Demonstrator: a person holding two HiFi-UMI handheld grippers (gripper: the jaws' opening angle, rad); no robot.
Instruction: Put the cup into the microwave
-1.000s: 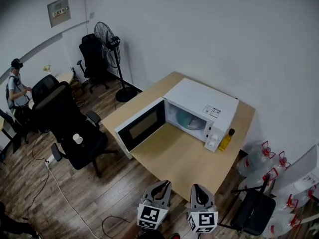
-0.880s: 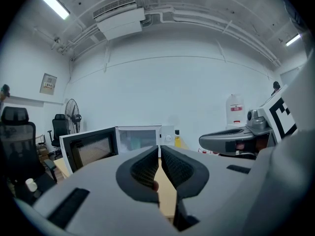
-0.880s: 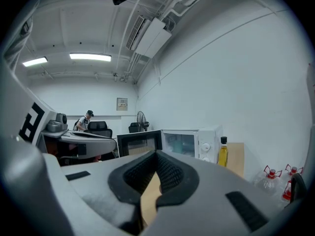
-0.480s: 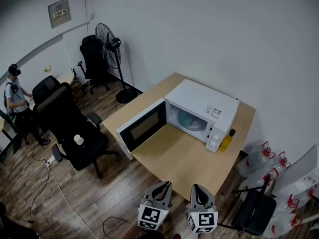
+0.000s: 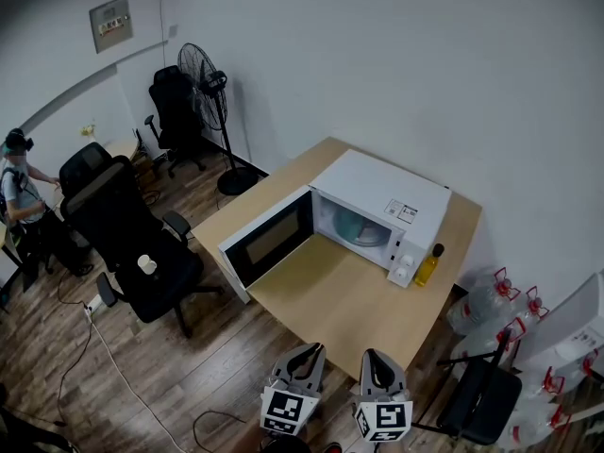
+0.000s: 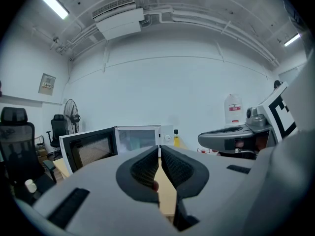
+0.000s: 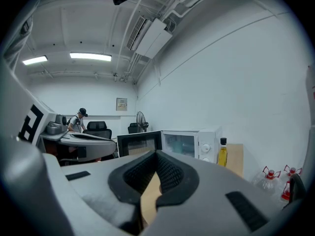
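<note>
A small white cup (image 5: 146, 264) stands on the seat of a black office chair (image 5: 123, 225), left of the table and far from both grippers. It also shows low at the left of the left gripper view as the cup (image 6: 30, 185). The white microwave (image 5: 382, 206) sits on the wooden table (image 5: 349, 300) with its door (image 5: 269, 242) swung wide open. My left gripper (image 5: 307, 351) and right gripper (image 5: 371, 357) hover side by side off the table's near edge, pointing at the microwave. Both are shut and hold nothing: left gripper (image 6: 160, 149), right gripper (image 7: 156, 155).
A yellow bottle (image 5: 429, 265) stands beside the microwave's control panel. A floor fan (image 5: 209, 88) and more black chairs are at the back left, where a person (image 5: 19, 182) stands. Water jugs (image 5: 491, 300) and a dark chair (image 5: 486, 404) crowd the right side.
The person at the far left has shifted toward the left edge of the picture. Both grippers, the cup and the microwave have stayed where they were.
</note>
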